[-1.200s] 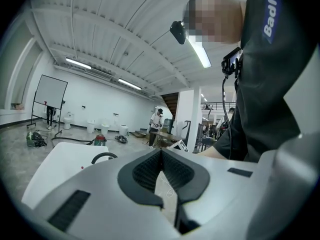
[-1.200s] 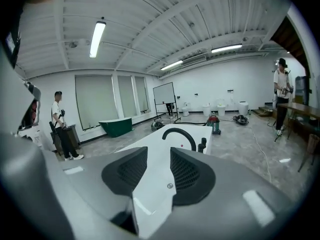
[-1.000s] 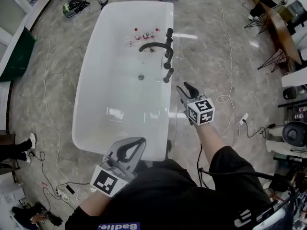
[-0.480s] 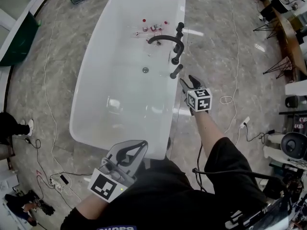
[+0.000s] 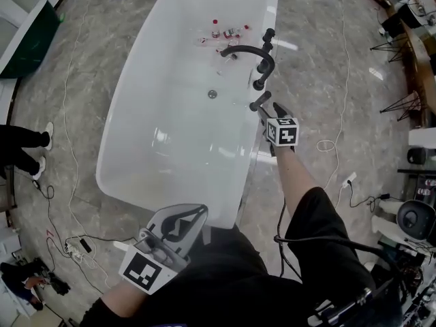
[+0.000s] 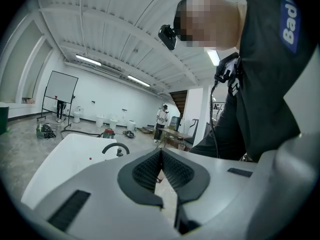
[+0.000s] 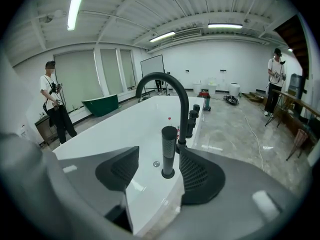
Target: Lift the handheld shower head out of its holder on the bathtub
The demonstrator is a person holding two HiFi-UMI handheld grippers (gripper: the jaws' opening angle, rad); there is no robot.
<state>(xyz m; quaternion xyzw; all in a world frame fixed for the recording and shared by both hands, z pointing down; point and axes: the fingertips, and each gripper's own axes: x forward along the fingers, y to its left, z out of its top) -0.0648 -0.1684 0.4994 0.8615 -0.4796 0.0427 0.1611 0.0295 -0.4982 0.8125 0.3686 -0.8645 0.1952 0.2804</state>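
The black handheld shower head (image 7: 169, 151) stands upright in its holder on the white bathtub's (image 5: 136, 101) right rim; in the head view the shower head (image 5: 259, 101) is the nearest of the black fittings. My right gripper (image 7: 159, 164) has its jaws on either side of the shower head and they are opening; the right pad (image 7: 196, 173) is close to it, neither pad presses. From above, the right gripper (image 5: 269, 110) sits just behind the shower head. My left gripper (image 5: 194, 213) hangs shut and empty by the tub's near end; in its own view the left gripper (image 6: 161, 165) has pads together.
A black arched spout (image 5: 245, 49) and two knobs (image 5: 261, 82) stand further along the rim. Small bottles (image 5: 225, 33) and a drain (image 5: 212, 94) lie in the tub. Cables (image 5: 68, 155) trail over the floor. A person (image 7: 54, 109) stands left of the tub, another (image 7: 275, 79) at far right.
My right gripper has sunk and gone forward to the shower head, and its jaws have spread wider around it. The left gripper has dropped slightly and stays shut.
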